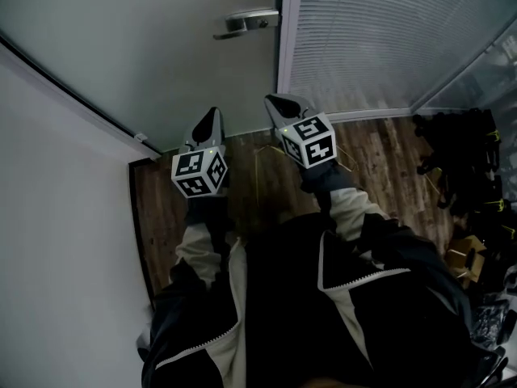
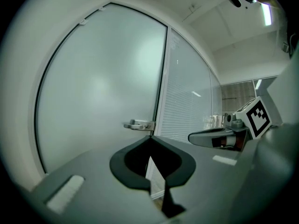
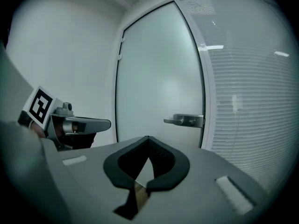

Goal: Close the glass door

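The frosted glass door stands in front of me, its edge against the white frame post. Its metal lever handle sits near that edge. My left gripper and right gripper are side by side, a short way back from the door and below the handle; both are shut and hold nothing. In the left gripper view the handle is just above my closed tips, with the right gripper alongside. The right gripper view shows its closed tips, the handle and the left gripper.
A glass partition with slatted blinds runs to the right of the door. A white wall closes off the left side. I stand on a wooden floor. Dark bags and gear and a cardboard box lie at the right.
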The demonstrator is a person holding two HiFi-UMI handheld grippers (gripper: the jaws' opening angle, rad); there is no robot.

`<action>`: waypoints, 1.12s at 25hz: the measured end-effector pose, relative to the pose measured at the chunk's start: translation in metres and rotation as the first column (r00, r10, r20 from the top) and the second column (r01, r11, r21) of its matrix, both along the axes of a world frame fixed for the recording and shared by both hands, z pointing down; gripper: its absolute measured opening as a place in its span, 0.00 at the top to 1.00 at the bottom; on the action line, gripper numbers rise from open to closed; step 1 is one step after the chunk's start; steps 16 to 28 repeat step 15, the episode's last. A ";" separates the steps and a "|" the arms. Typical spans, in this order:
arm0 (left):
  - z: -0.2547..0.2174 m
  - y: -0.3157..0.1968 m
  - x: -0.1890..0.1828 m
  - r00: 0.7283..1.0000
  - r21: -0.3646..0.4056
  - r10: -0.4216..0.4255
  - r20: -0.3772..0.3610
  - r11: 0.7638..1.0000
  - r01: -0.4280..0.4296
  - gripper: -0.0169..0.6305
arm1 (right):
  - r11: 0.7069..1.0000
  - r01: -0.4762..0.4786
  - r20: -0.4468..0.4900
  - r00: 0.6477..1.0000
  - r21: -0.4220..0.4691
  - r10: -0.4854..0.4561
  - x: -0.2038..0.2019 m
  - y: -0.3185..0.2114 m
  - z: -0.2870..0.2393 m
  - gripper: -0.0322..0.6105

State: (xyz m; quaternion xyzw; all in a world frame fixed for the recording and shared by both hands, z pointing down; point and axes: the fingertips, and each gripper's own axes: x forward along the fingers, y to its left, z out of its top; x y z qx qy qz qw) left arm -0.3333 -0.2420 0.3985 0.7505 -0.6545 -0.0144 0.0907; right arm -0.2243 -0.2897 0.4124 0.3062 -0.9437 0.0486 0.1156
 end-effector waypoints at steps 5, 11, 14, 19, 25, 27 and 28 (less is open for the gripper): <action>-0.004 -0.001 0.007 1.000 0.006 0.017 0.008 1.000 -0.017 0.97 | 1.000 -0.012 0.010 1.000 0.005 0.012 0.005 0.001 -0.005 0.95; -0.005 0.000 0.013 1.000 0.006 0.026 0.013 1.000 -0.026 0.97 | 1.000 -0.009 0.014 1.000 0.006 0.009 0.008 0.005 -0.006 0.95; -0.007 -0.002 0.013 1.000 0.011 0.026 0.015 1.000 -0.026 0.97 | 1.000 -0.004 0.016 1.000 0.008 0.004 0.007 0.005 -0.007 0.95; -0.008 -0.003 0.013 1.000 0.012 0.026 0.016 1.000 -0.026 0.97 | 1.000 -0.003 0.018 1.000 0.007 0.003 0.007 0.004 -0.007 0.95; -0.008 -0.003 0.013 1.000 0.012 0.026 0.016 1.000 -0.026 0.97 | 1.000 -0.003 0.018 1.000 0.007 0.003 0.007 0.004 -0.007 0.95; -0.008 -0.003 0.013 1.000 0.012 0.026 0.016 1.000 -0.026 0.97 | 1.000 -0.003 0.018 1.000 0.007 0.003 0.007 0.004 -0.007 0.95; -0.008 -0.003 0.013 1.000 0.012 0.026 0.016 1.000 -0.026 0.97 | 1.000 -0.003 0.018 1.000 0.007 0.003 0.007 0.004 -0.007 0.95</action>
